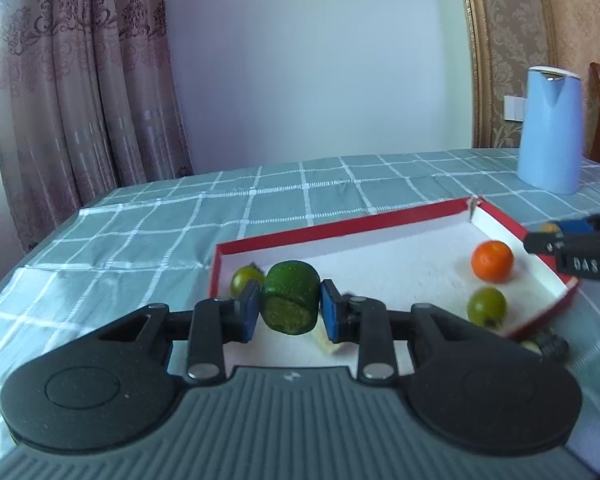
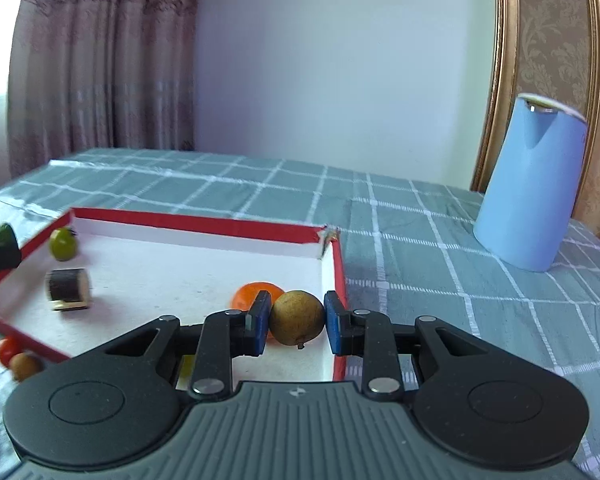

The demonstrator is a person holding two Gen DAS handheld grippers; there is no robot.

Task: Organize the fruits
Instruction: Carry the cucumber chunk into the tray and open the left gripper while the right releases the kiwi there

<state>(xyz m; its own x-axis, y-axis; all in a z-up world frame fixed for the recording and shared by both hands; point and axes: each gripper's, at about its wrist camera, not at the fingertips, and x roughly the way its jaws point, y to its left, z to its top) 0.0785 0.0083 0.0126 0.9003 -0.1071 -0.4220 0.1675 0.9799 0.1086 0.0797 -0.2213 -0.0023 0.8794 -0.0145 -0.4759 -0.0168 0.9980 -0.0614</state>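
Two hand-held grippers carry fruit over a shallow red-walled, white-floored cardboard tray (image 1: 340, 229) on a table spread with a grey-green checked cloth (image 1: 180, 216). The left gripper (image 1: 289, 307) clamps a dark green, drum-shaped chunk of fruit (image 1: 290, 300) between its blue pads, holding it clear above the tray's near-left corner. The right gripper (image 2: 296, 322) pinches a round, tan-brown fruit with a small stem nub (image 2: 297, 318), held above the tray's near-right corner, just inside the red wall.

Already lying in the tray are a small orange citrus (image 1: 492, 261), a small yellow-green round fruit (image 1: 486, 307) near it, a second yellow-green round fruit (image 2: 63, 243) at the far-left corner, and a dark cylindrical piece with a pale rim (image 2: 68, 289). What that last piece is cannot be told. Outside the tray's near-left wall, a small red fruit (image 2: 7, 350) and a small brown round fruit (image 2: 25, 365) rest on the cloth. A tall pale-blue jug (image 2: 530, 184) stands well apart on the far right.

The step in hand appears to be delivery: both pieces are over the tray and not yet released. The next move likely calls for lowering each fruit close to the white floor before easing the pads apart, since both round shapes could roll; the brown one has the orange citrus just behind it. The two fruits left on the cloth seem the remaining work.
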